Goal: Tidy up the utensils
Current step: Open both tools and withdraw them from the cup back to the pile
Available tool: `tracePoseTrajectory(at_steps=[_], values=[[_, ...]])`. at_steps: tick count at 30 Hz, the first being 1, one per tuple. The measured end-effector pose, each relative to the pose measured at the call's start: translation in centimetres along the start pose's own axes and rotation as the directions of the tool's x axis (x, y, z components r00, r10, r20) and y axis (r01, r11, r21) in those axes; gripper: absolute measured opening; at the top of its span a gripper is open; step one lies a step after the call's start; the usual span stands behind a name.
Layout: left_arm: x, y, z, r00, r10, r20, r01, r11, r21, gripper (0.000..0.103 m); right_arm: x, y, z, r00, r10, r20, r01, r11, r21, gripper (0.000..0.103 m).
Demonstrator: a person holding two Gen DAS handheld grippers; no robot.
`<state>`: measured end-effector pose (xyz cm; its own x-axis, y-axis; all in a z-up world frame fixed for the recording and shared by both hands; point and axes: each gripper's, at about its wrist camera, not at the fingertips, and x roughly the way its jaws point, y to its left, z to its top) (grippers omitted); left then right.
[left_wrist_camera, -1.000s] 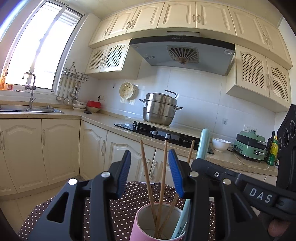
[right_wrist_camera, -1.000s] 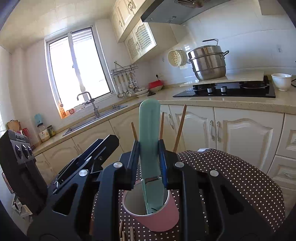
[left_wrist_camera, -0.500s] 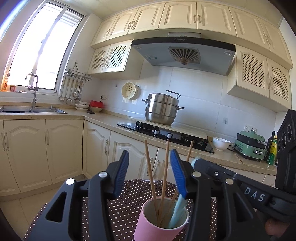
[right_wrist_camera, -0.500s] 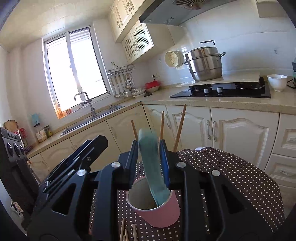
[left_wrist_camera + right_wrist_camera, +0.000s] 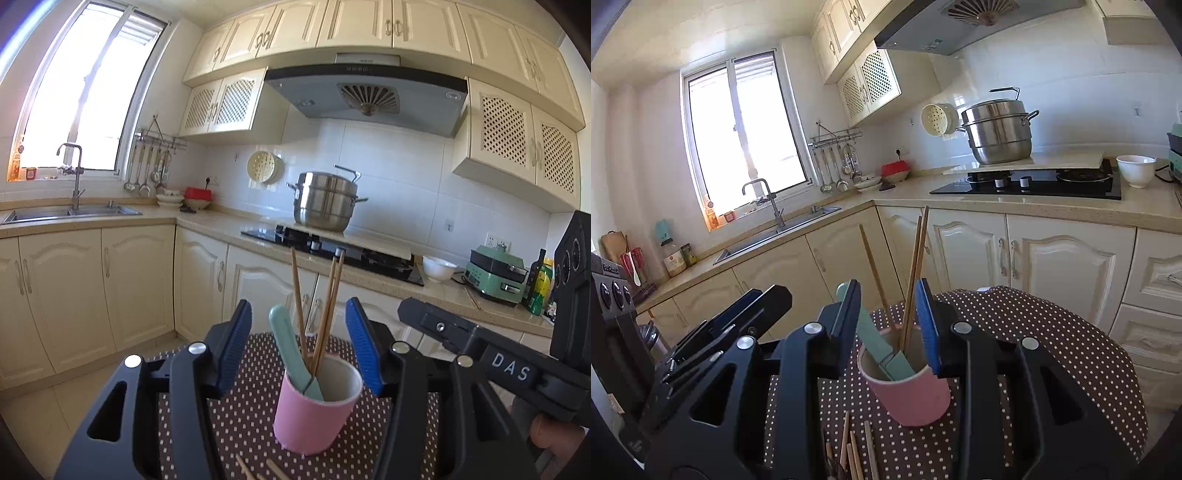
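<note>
A pink cup [image 5: 310, 413] stands on the brown dotted tablecloth [image 5: 243, 413]. In it lean a mint-green utensil [image 5: 291, 354] and three wooden chopsticks [image 5: 325, 314]. My left gripper [image 5: 299, 350] is open, its jaws on either side above the cup. In the right wrist view the cup [image 5: 912, 391], the green utensil [image 5: 882, 347] and the chopsticks [image 5: 912, 280] show between the jaws of my right gripper [image 5: 890, 325], which is open and empty. Several loose chopsticks [image 5: 853, 450] lie on the cloth in front of the cup.
The round table's cloth [image 5: 1052, 332] drops off on all sides. Behind it run cream cabinets [image 5: 1034, 251], a counter with a stove [image 5: 1027, 182], a steel pot [image 5: 997, 129], a white bowl [image 5: 1136, 170] and a sink [image 5: 775, 232].
My right gripper has let go of the green utensil, which now leans in the cup, and its jaws have opened. Both grippers have pulled back from the cup.
</note>
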<state>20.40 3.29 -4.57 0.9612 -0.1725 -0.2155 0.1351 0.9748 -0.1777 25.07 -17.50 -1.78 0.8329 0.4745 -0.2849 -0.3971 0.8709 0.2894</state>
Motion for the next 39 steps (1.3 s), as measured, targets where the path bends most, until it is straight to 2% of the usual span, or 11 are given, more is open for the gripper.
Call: tracePoseTrajectory(at_steps=[4, 7, 9, 10, 12, 16, 21, 24, 27, 33, 39], values=[[-1.0, 0.1, -1.1, 0.996, 0.000, -0.084, -0.001, 1.000, -0.005, 0.054, -1.2, 0.2, -1.1, 1.000, -0.010, -0.030, 0.009, 1.000, -0.013, 0.032], [-1.5, 0.4, -2.2, 0.982, 0.023, -0.187, -0.023, 1.000, 0.002, 0.054, -1.8, 0.2, -2.3, 0.998, -0.018, -0.068, 0.016, 0.999, -0.030, 0.032], [-1.8, 1.0, -3.2, 0.965, 0.039, -0.259, -0.043, 0.999, -0.010, 0.054, -2.1, 0.1, -3.4, 0.994, -0.023, -0.108, 0.018, 0.999, -0.043, 0.033], [-1.8, 1.4, -3.9, 0.947, 0.050, -0.318, -0.056, 0.998, -0.012, 0.054, -2.1, 0.0, -3.8, 0.992, -0.024, -0.121, 0.019, 0.999, -0.047, 0.034], [-1.9, 2.2, -5.2, 0.914, 0.090, -0.397, -0.106, 0.994, -0.020, 0.054, -2.3, -0.2, -4.8, 0.987, -0.031, -0.155, 0.023, 0.998, -0.053, 0.043], [-2.0, 3.7, -8.6, 0.828, 0.105, -0.551, -0.157, 0.986, -0.048, 0.054, -2.3, -0.3, -6.9, 0.973, -0.041, -0.227, 0.025, 0.997, -0.073, 0.043], [-1.9, 4.2, -12.3, 0.727, 0.129, -0.675, -0.185, 0.983, -0.011, 0.054, -1.8, -0.5, -9.6, 0.946, -0.047, -0.322, 0.020, 0.996, -0.089, 0.043], [-1.9, 4.1, -13.9, 0.693, 0.137, -0.707, -0.200, 0.980, -0.006, 0.054, -1.7, -0.2, -10.8, 0.934, -0.045, -0.353, 0.012, 0.995, -0.094, 0.043], [-1.9, 3.7, -14.3, 0.695, 0.144, -0.705, -0.199, 0.980, 0.005, 0.054, -1.7, -0.1, -11.7, 0.927, -0.042, -0.374, 0.007, 0.996, -0.094, 0.044], [-1.0, 2.7, -14.4, 0.686, 0.199, -0.699, -0.213, 0.975, 0.068, 0.056, -1.6, -0.3, -12.5, 0.913, -0.045, -0.405, 0.004, 0.995, -0.101, 0.047], [0.3, 1.9, -13.9, 0.669, 0.229, -0.707, -0.224, 0.969, 0.103, 0.060, -1.3, -0.4, -12.6, 0.906, -0.044, -0.420, 0.004, 0.995, -0.097, 0.048]])
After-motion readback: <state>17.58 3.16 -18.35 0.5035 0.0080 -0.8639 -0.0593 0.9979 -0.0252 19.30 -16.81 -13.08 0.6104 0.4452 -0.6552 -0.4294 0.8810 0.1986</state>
